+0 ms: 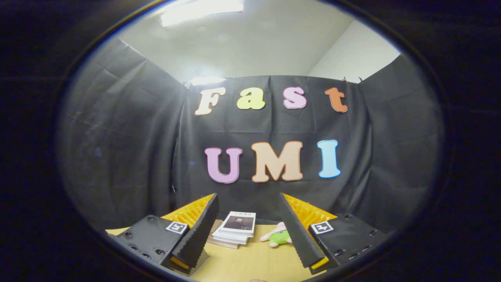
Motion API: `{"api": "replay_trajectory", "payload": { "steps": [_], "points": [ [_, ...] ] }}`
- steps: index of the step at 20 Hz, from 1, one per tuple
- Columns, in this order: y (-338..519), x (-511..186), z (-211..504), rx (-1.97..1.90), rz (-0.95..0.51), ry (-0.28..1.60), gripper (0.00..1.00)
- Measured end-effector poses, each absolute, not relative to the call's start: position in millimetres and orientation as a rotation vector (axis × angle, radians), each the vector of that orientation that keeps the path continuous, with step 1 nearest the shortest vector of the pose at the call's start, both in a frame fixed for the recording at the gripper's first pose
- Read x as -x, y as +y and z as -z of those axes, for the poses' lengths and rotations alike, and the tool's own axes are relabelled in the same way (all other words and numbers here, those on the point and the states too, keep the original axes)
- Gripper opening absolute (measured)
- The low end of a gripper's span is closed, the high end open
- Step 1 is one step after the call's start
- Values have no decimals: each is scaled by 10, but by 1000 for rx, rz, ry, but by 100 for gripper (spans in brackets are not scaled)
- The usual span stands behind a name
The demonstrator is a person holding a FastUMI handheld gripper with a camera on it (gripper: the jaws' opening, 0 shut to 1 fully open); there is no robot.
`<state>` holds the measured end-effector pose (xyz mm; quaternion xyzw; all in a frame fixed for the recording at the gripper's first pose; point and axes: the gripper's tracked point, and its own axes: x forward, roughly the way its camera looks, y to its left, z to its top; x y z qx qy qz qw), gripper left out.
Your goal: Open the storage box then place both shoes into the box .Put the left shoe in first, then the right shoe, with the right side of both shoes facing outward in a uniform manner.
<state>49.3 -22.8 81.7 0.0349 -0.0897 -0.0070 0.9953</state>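
So, gripper point(249, 219) has its jaws spread wide, nothing between them, fingers point(197, 235) up off the wooden table point(250, 262); beyond the fingers, a stack of books point(236, 229) lies flat on the table; just right of it, near the right finger, a small pink-and-green plush toy point(278, 235); black cloth wall behind.

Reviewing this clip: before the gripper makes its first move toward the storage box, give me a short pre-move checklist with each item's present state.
1. Gripper open with nothing between the fingers: ok.
2. Storage box located: cannot tell; no box in sight ahead.
3. Both shoes located: cannot tell.
4. Table ahead free of clutter: not ok; a stack of books and a green plush toy lie just beyond the fingers.
5. Camera aimed at the work area: not ok; it points mostly at the booth wall.
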Motion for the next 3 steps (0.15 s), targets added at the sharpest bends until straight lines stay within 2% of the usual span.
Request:
{"api": "replay_trajectory", "payload": {
  "steps": [3],
  "points": [
    [-285,-421,-726,-82,17,-178,98]
  ]
}}
